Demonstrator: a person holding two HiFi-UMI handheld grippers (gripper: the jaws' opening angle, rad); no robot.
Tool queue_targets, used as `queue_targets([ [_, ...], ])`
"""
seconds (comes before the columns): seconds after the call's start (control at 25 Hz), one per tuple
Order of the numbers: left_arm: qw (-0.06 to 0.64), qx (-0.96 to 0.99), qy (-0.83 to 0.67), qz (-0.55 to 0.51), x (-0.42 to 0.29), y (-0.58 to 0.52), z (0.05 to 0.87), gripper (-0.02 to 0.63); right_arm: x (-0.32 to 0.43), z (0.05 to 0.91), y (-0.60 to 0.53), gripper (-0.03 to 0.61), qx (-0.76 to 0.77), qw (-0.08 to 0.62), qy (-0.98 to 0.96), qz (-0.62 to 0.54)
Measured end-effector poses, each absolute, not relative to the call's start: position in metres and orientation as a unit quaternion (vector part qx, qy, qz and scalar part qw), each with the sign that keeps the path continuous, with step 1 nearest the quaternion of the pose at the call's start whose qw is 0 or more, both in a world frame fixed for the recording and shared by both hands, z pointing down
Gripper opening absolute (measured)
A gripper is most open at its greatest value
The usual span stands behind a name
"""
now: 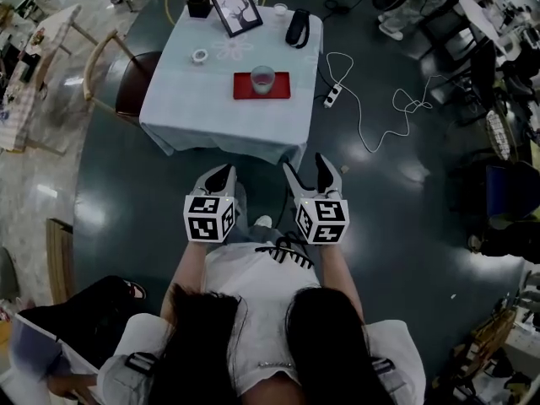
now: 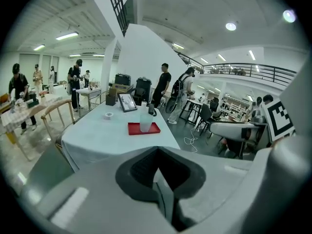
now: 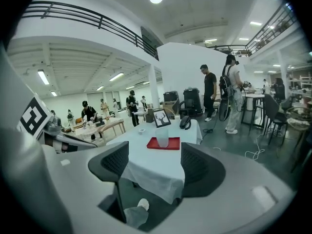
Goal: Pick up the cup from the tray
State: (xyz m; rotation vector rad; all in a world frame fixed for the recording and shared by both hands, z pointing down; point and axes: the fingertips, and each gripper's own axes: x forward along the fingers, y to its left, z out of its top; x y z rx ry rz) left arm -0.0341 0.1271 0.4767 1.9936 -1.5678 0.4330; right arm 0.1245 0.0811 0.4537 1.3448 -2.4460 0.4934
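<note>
**Both grippers short of the surface, cup on its tray**

The cup is a clear, frosted tumbler. It stands upright on the red tray, slightly left of the tray's middle. The tray lies flat on the surface, which is covered with a pale cloth and sits well ahead of the person. Nothing touches the cup.

The left gripper and the right gripper are held side by side in front of the person's body, over the dark floor. Both point toward the near edge of the surface but stop short of it, well apart from the tray.

In the left gripper view the dark pads meet at their tips with nothing between them, so that gripper is closed and empty. In the right gripper view the two pads stand wide apart. The cloth-covered surface and the tray show through the gap, far off, so the right gripper is open and has hold of nothing.

Other things share the surface:
- A framed picture of an antlered animal leans at the far side.
- A black pouch-like object lies at the far right corner.
- A small white ring sits to the left of the tray.

A wooden chair stands at the left side of the surface, and a white power strip with its cable lies on the floor to the right. Several people stand further back in the hall.
</note>
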Motion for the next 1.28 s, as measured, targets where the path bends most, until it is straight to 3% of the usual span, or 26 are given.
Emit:
queue_targets([
  [0.68,0.293,0.741,-0.574,0.186,-0.055,0.044,0.499,0.000,0.082,0.472,-0.001,0.408,0.453,0.165,-0.859,0.172],
  [1.28,0.300,0.738,-0.572,0.196,-0.114,-0.070,0.505,0.001,0.015,0.494,-0.108,0.463,0.438,0.174,-0.865,0.170],
])
